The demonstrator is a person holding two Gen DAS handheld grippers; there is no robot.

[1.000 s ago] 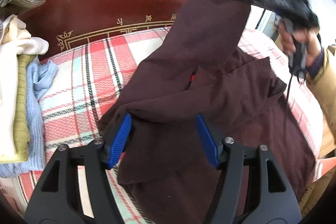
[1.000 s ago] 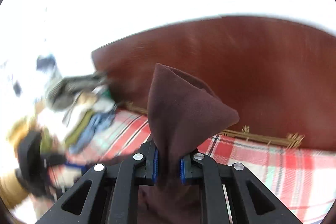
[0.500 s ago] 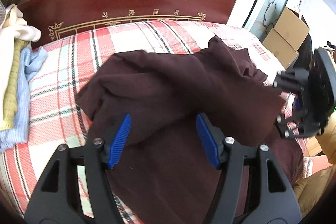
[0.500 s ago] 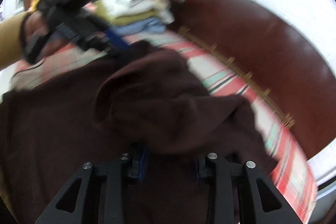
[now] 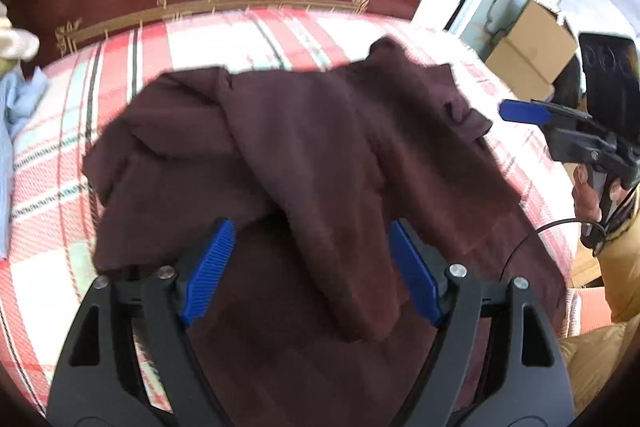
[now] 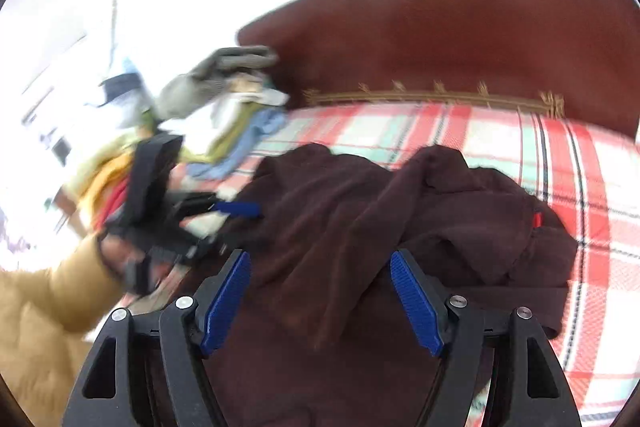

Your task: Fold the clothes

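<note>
Dark maroon fleece garment (image 5: 312, 163) dropped in a loose heap mid-bed, fold barely begun

Garment lies on the red, white and mint plaid bedspread (image 5: 200, 39), centre of the left wrist view, one sleeve or flap thrown across the body toward 6 o'clock, edges rumpled, no clean crease anywhere. Left gripper (image 5: 308, 267) hovers low over the near hem, blue pads spread wide, cloth below but not pinched; its jaws have just been opening. Right gripper (image 6: 320, 303) likewise: jaws have just been opening, pads apart over the fabric, nothing clamped. Pile of folded clothes, grey, cream, olive and pale blue (image 6: 236, 107), sits at 10 o'clock of the right wrist view against the dark red headboard (image 6: 460, 27). Judged: earlier items look done; this one needs flattening, sleeves in, then halving and stacking
</note>
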